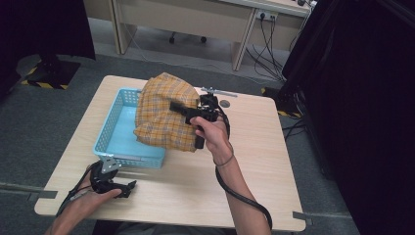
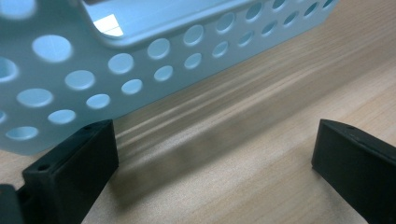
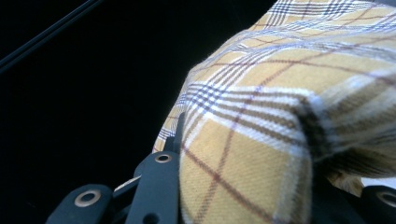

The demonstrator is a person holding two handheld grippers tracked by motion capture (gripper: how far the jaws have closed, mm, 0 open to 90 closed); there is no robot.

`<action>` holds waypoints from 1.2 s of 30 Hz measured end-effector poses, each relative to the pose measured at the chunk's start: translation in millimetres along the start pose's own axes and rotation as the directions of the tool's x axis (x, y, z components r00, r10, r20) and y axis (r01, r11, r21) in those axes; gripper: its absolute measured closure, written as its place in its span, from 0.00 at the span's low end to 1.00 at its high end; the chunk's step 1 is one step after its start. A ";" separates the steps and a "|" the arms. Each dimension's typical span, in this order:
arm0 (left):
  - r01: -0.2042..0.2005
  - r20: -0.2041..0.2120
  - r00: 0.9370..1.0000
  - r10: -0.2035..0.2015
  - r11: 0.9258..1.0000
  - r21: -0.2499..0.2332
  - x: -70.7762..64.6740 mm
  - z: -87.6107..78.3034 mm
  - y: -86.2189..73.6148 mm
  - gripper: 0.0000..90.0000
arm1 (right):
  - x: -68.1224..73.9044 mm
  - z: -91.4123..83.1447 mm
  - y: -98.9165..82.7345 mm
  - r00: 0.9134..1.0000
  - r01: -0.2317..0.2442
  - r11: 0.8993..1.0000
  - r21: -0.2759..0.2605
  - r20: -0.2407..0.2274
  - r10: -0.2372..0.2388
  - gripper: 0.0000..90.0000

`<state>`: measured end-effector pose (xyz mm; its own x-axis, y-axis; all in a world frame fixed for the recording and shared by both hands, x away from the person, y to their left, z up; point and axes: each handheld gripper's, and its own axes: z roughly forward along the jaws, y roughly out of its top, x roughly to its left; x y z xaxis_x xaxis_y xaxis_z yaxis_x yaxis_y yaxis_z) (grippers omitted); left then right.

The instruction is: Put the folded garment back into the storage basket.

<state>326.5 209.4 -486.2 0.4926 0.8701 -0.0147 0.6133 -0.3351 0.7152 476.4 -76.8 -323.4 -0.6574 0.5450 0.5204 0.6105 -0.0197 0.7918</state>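
Plaid cloth [image 3: 261,154] is pinched in your right gripper [image 1: 195,113], bunched up above the blue basket [image 1: 113,128] just beyond it. Your left gripper [image 1: 117,183] waits wide open and empty by the basket's near wall. Carrying step, I'd say; next, lower and release inside.

High view sits above the near edge of the table [image 1: 254,161], looking forward and down, far enough to take in all of it plus floor behind. Left gripper view rides low on the tabletop, close up on the basket [image 2: 93,70] wall, which the high view shares. Right gripper view is pressed right against the cloth [image 3: 280,116], also shared with high.
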 end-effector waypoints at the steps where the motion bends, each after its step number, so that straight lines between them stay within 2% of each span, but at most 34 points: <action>1: 0.000 0.000 1.000 0.000 1.000 0.000 0.0 0.0 0.0 0.00 | 0.9 2.2 -0.1 1.000 -0.003 1.000 0.003 -0.001 0.003 0.79; 24: 0.000 0.000 1.000 0.000 1.000 0.000 0.0 0.0 0.0 0.00 | 13.7 40.7 0.9 1.000 0.014 0.999 0.052 0.003 -0.014 0.79; 36: 0.000 0.000 1.000 0.000 1.000 0.000 0.0 0.0 0.0 0.00 | 16.8 62.2 -1.5 1.000 0.002 0.997 0.083 0.009 -0.003 0.79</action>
<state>326.5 209.4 -486.2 0.4925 0.8702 -0.0148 0.6133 -0.3349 0.7153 491.9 -15.5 -335.7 -0.6552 0.5529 0.5148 0.6435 0.0514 0.7637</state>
